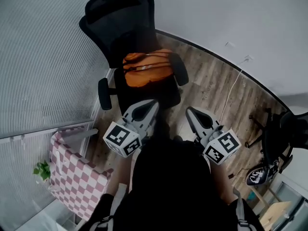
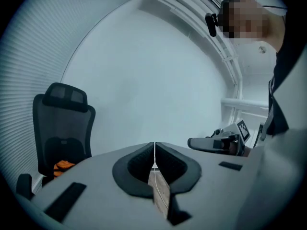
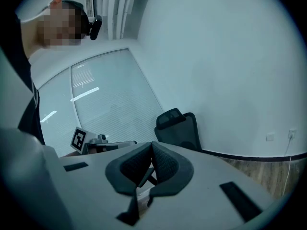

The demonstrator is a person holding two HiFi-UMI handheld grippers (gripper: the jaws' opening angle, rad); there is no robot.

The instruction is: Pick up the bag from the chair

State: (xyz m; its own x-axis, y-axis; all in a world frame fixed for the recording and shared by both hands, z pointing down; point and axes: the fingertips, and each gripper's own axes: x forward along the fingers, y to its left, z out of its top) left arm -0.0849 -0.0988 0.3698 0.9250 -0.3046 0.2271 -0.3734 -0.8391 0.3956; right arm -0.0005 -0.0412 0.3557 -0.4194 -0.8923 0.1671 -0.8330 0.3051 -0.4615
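**Head view:** You stood facing the black office chair (image 1: 120, 20). The orange bag (image 1: 147, 70) lay on its seat, up against the backrest. You held the left gripper (image 1: 153, 103) and the right gripper (image 1: 189, 111) side by side in front of you, both aimed at the chair. Both tips were short of the bag and not touching it. The left tip was near the seat's front edge. A pink-and-white checked cloth (image 1: 72, 172) sat at lower left with a small green plant (image 1: 42, 170) beside it. A white cable (image 1: 231, 93) ran across the wood floor (image 1: 211, 78).

**Left gripper view:** Your left gripper (image 2: 154, 150) had its jaws pressed together with nothing between them. The chair (image 2: 62, 123) stood off to the left, and a bit of the orange bag (image 2: 62, 166) showed on its seat, well apart from the jaws. The right gripper (image 2: 216, 143) showed at the right.

**Right gripper view:** Your right gripper (image 3: 151, 148) also had its jaws together at the tips, and it was empty. The chair (image 3: 178, 128) stood just beyond the jaws against the wall. The bag was hidden here. The left gripper (image 3: 103, 142) showed at the left with its marker cube. A wall outlet (image 3: 271, 137) was at far right.
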